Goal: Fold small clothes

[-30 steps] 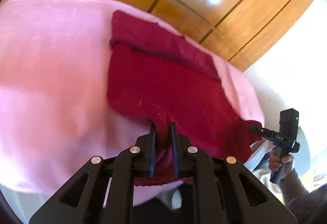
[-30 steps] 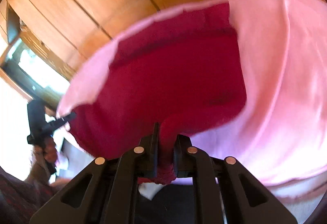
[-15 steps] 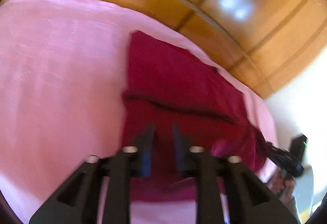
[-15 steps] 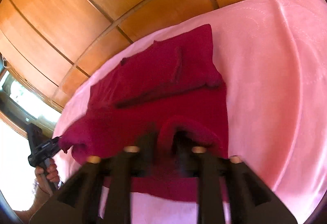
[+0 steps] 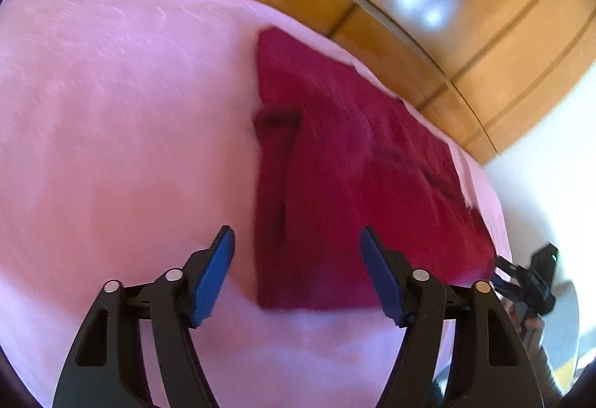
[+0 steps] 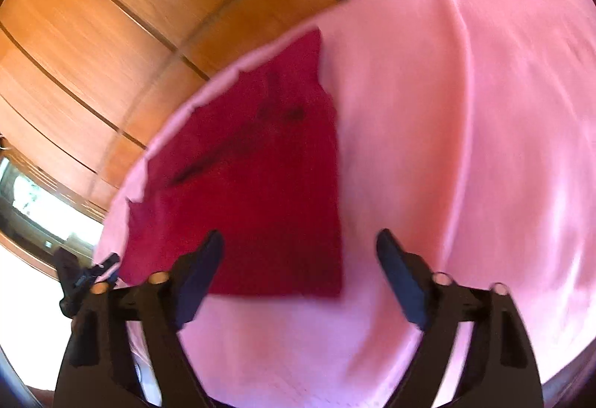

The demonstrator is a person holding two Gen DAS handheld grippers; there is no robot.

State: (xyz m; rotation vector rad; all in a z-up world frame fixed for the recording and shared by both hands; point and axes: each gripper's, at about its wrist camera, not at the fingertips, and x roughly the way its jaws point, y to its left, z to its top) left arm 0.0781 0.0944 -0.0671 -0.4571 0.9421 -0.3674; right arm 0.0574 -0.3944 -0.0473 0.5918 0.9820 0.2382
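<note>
A dark red garment (image 5: 335,184) lies folded flat on a pink cloth-covered surface (image 5: 111,147). It also shows in the right wrist view (image 6: 253,192). My left gripper (image 5: 298,259) is open and empty, just above the garment's near edge. My right gripper (image 6: 301,259) is open and empty, over the garment's near right corner. The right gripper shows at the far right of the left wrist view (image 5: 529,281); the left gripper shows at the far left of the right wrist view (image 6: 85,277).
The pink surface (image 6: 465,147) ends close behind the garment, where a wooden panelled floor (image 5: 428,17) begins. A window (image 6: 37,207) is at the left of the right wrist view.
Both grippers carried the garment's near edge forward over the rest, then opened and let it go. The garment now lies folded over on the pink surface.
</note>
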